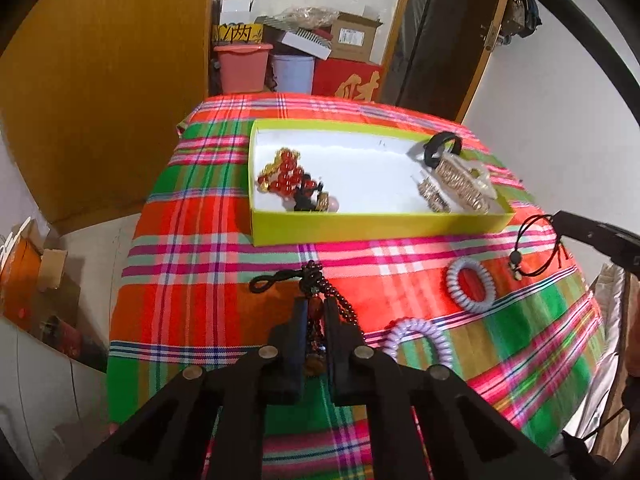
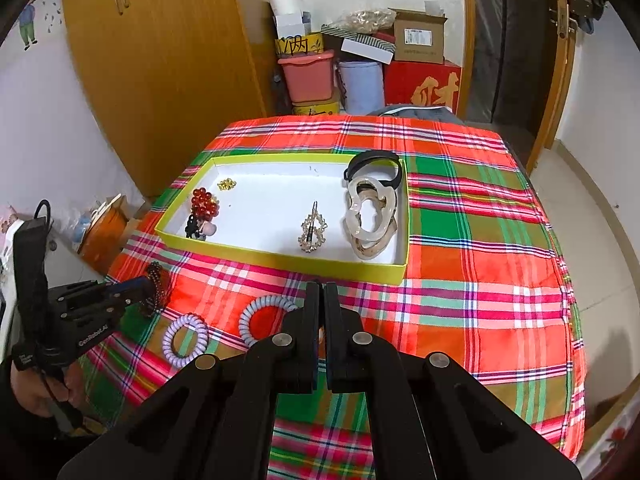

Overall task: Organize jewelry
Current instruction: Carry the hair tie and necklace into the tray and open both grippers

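Left gripper (image 1: 316,308) low over the plaid cloth (image 1: 420,264), fingers clamped on a dark bead bracelet (image 1: 320,276) with a black cord loop, just short of the lime box (image 1: 380,224). Right gripper (image 2: 321,292) level near the box front, fingers pressed together; seems to pinch a thin black cord bracelet (image 1: 532,248), contact hard to see from its own camera. Two lilac spiral hair ties (image 2: 185,339) (image 2: 264,320) lie on cloth. In the white-lined box: red bead cluster (image 2: 204,202), rhinestone clip (image 2: 313,230), two glossy translucent hair claws (image 2: 370,216), black band (image 2: 374,166).
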{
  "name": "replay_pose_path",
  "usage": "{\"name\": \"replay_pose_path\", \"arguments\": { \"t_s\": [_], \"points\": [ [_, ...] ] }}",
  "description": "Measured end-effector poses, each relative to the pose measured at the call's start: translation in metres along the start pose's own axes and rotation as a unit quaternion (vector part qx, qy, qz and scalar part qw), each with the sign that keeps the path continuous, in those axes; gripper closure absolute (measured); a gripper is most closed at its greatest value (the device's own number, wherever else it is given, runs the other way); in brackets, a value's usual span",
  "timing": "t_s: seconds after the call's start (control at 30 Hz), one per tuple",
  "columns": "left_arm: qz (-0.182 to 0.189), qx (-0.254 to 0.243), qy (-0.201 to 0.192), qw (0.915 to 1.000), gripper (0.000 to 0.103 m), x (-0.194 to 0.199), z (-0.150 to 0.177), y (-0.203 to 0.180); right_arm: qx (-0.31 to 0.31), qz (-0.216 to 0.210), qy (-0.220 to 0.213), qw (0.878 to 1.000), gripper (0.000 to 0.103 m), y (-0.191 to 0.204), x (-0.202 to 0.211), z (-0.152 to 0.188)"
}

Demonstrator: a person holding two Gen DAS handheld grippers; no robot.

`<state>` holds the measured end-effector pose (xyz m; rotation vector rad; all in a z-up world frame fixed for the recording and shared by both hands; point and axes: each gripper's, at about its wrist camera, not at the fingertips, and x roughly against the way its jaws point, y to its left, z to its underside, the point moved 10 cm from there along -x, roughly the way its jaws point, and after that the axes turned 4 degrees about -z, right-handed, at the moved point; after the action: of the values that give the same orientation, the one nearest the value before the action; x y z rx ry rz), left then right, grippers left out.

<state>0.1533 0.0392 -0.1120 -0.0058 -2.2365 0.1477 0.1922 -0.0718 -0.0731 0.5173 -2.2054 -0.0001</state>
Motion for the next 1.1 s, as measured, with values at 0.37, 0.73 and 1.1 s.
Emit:
{"name": "replay_pose_path", "arguments": {
  "t_s": [0.37, 0.73, 1.1],
  "points": [
    [0.019, 0.004, -0.038, 0.9991, 0.096, 0.036, -0.028, -0.011, 0.001, -0.013, -0.022, 1.0, 0.102, 0.005, 0.016, -0.015],
    [0.039, -0.005, -0.056, 0.9977, 0.096, 0.04, -0.058, -0.026, 0.014, -0.024, -0.035, 0.999, 0.102, 0.018, 0.01, -0.038],
    [0.053, -0.007, -0.06, 0.9967, 0.096, 0.015, -0.097, -0.031, 0.019, -0.029, -0.038, 0.999, 0.102, 0.019, -0.019, -0.067]
  ]
}}
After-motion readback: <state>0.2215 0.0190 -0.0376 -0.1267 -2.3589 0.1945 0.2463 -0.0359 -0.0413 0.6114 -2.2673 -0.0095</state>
